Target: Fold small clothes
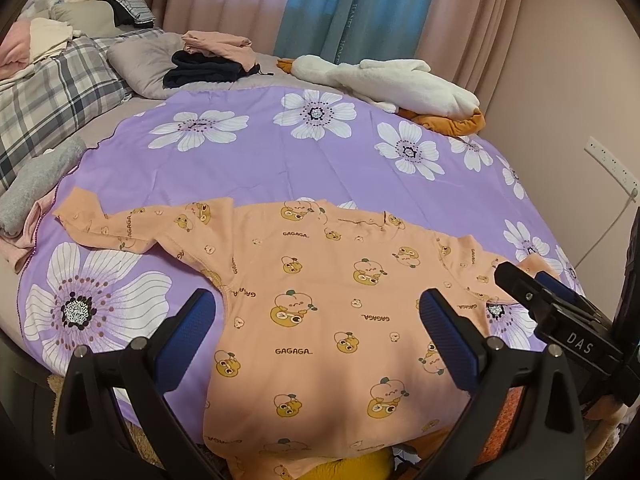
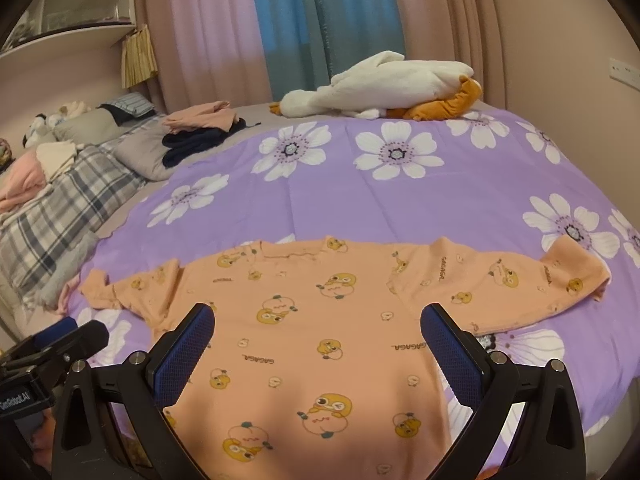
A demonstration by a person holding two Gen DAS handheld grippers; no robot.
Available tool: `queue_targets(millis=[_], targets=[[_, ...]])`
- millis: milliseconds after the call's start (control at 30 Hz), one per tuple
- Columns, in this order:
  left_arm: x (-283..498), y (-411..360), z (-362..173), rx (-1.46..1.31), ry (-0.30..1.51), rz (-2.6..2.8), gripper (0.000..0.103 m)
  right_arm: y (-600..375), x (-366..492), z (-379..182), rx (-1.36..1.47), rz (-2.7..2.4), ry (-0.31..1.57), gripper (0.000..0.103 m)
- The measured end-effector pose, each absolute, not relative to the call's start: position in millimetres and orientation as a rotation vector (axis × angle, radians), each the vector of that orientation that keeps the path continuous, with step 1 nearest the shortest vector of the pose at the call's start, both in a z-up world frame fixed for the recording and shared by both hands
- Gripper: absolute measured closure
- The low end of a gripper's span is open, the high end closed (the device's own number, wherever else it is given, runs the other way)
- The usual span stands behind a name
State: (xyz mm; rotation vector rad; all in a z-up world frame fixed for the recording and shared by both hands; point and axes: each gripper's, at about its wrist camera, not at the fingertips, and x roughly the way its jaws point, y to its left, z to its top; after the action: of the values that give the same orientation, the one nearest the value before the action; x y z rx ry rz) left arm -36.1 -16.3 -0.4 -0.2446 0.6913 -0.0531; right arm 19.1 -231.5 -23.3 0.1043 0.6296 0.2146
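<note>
A small orange long-sleeved top (image 1: 320, 292) (image 2: 320, 308) printed with cartoon ducks and "GAGAGA" lies spread flat on the purple flowered sheet (image 1: 280, 168) (image 2: 400, 204), collar away from me, both sleeves stretched out sideways. Its hem hangs over the bed's near edge. My left gripper (image 1: 320, 312) hovers open above the top's lower body, nothing between its blue pads. My right gripper (image 2: 318, 328) is open too, over the same lower body. In the left wrist view the right gripper (image 1: 532, 280) shows at the right, near the right sleeve.
A white and orange plush goose (image 1: 392, 80) (image 2: 392, 84) lies at the far side. Folded pink and dark clothes (image 1: 212, 60) (image 2: 200, 132) sit on a grey pillow. A plaid blanket (image 1: 52, 92) and grey cloth (image 1: 36, 184) lie left. Curtains and a wall socket (image 1: 608, 164) stand behind.
</note>
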Motion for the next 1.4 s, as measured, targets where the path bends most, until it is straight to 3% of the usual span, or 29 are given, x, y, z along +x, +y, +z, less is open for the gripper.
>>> queue_targets(millis=[1400], targets=[[-24, -18, -13, -0.229, 0.73, -0.046, 0.002, -235, 31, -29, 0.148, 0.217, 0.667, 0.001]])
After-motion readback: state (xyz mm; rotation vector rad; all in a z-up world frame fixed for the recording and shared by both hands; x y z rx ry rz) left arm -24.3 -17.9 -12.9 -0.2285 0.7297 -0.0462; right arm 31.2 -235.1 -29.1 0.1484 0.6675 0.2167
